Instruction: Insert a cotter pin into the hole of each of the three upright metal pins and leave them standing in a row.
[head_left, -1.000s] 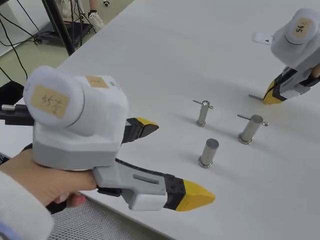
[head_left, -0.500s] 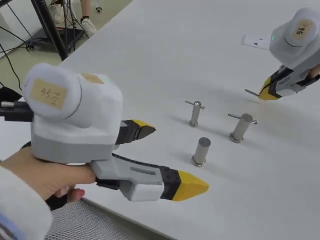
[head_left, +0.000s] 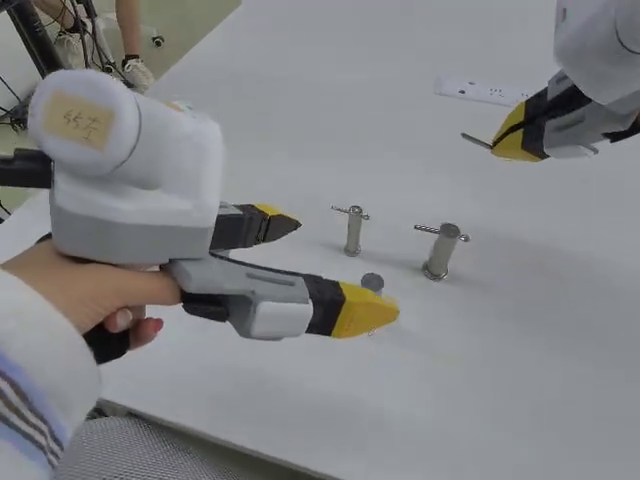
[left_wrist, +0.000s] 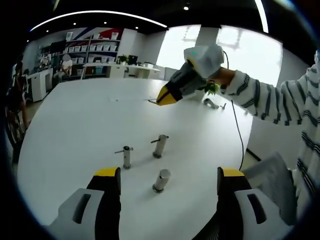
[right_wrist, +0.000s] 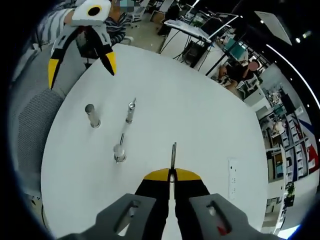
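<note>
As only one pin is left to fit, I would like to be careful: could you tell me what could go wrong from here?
1. The right tool grips the cotter pin by one end, so it may swivel or slip when pressed against the bare metal pin.
2. That pin stands free beside the open left tool; a nudge could topple it.
3. The two fitted pins stand close by and could be knocked.
</note>
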